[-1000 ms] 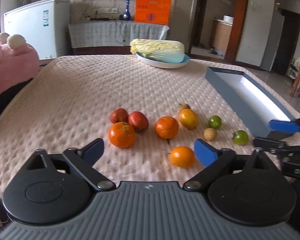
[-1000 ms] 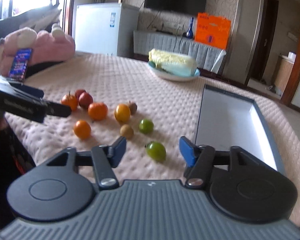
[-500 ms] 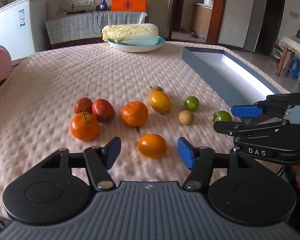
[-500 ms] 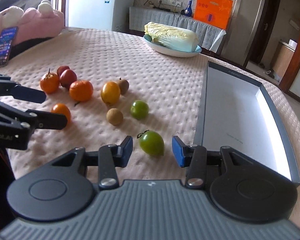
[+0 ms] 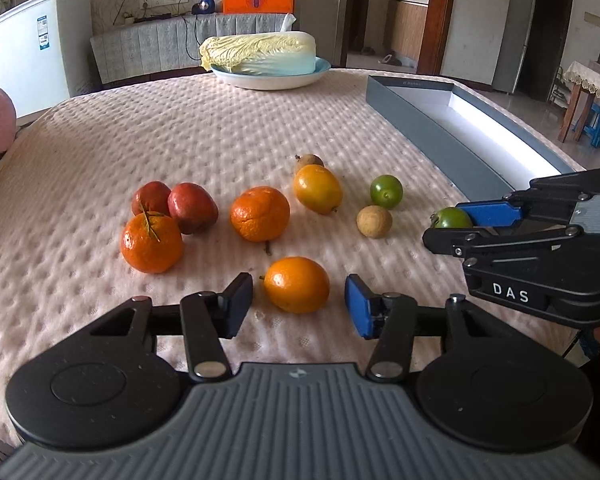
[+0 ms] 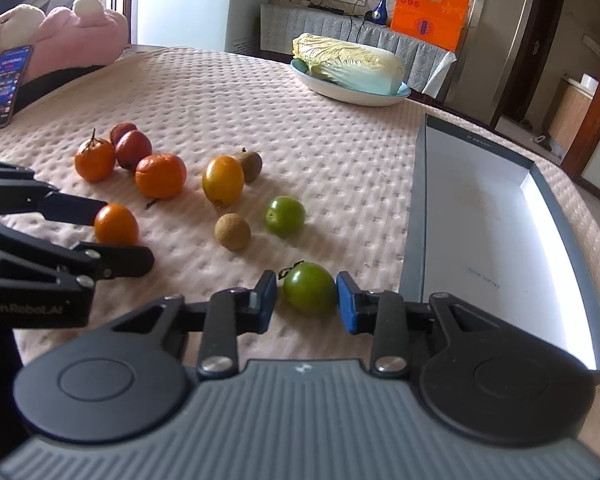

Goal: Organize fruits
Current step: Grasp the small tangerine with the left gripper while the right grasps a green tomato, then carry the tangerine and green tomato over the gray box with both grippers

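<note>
Fruits lie scattered on the quilted pink table cover (image 5: 180, 128), just left of the long grey tray (image 6: 416, 216) that looks to be their destination, with a cabbage on a plate (image 5: 260, 54) well behind them. Going by size: the stemmed mandarin (image 5: 151, 243) at the near left touches two red fruits (image 5: 176, 206) behind it; a second, dimpled mandarin (image 5: 260, 213) sits near the middle; a smooth yellow-orange fruit (image 5: 318, 189) hides most of a brown one (image 5: 309, 160) behind it; then come the small orange (image 5: 297, 285), the green tomato (image 6: 309, 288), a lime-green fruit (image 5: 386, 191) and a pale brown longan-like ball (image 5: 374, 221). All look light and round, so they are likely to roll if nudged; the glossy skins of the tomato and small orange may slip, and the tomato is probably soft enough to bruise, so a gentle pinch across the widest part seems best. The left gripper (image 5: 298, 304) has its jaws closing around the small orange, a gap showing on each side, so nothing is pinched yet. The right gripper (image 6: 306, 298) is closing too, straddling the green tomato; its blue right pad looks to be touching the skin while the left pad stands just off the stem side, so the hold is not yet firm.
</note>
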Available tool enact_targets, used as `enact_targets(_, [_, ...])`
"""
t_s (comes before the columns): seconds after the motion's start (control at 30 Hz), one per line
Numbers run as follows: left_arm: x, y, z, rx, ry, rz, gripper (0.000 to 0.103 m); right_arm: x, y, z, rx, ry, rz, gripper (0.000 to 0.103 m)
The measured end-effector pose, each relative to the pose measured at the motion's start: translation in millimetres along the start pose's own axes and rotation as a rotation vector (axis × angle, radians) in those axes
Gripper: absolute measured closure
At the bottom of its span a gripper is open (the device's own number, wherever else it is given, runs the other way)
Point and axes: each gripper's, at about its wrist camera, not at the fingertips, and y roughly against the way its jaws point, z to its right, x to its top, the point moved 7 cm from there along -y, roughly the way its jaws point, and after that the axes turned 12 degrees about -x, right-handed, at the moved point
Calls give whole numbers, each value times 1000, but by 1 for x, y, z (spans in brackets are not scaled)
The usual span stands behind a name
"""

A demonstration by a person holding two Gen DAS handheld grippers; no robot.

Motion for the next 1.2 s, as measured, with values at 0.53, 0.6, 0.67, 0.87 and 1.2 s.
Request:
enact_targets(0.53, [-1,3,-13,50,-1,15,60,-2,11,-22,129,-25,-21,73])
enact_targets(0.6, [-1,2,-14,47,5,21,60,-2,10,-21,126,-32,-28,73])
enact_targets(0.67, [-1,2,-15,41,14,25,60,-1,10,-22,112,-21,-28,73])
enact_targets(0.87, [-2,1,-13,52,-1,24,60,3,10,-23,129,71,-70,73])
enact_targets(1.2, [4,6,-14,37,45,18,61,4,9,-16,197,82,-74,73])
